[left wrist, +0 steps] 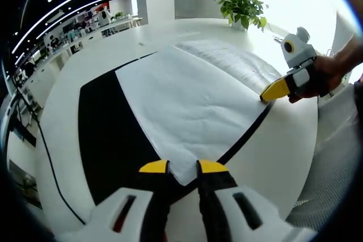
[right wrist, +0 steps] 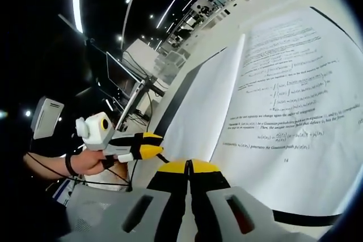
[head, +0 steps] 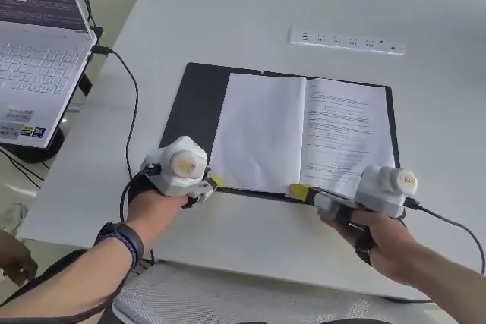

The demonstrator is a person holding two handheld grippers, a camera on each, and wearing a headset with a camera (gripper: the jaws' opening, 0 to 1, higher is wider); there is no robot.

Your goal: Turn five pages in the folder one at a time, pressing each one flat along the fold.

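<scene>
- The folder (head: 199,104) lies open on the table (head: 228,13) — blank page (head: 258,130) on the left, printed page (head: 345,134) on the right.
- Left gripper (left wrist: 182,166): jaws slightly parted, with the blank page's near corner lying between the tips.
- Right gripper (right wrist: 189,166): jaws pressed together at the folder's near edge, by the fold — nothing seen between them.

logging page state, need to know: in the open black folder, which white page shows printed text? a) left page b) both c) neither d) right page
d: in the head view the right white page of the open black folder carries lines of print, while the left white page is blank.
</scene>
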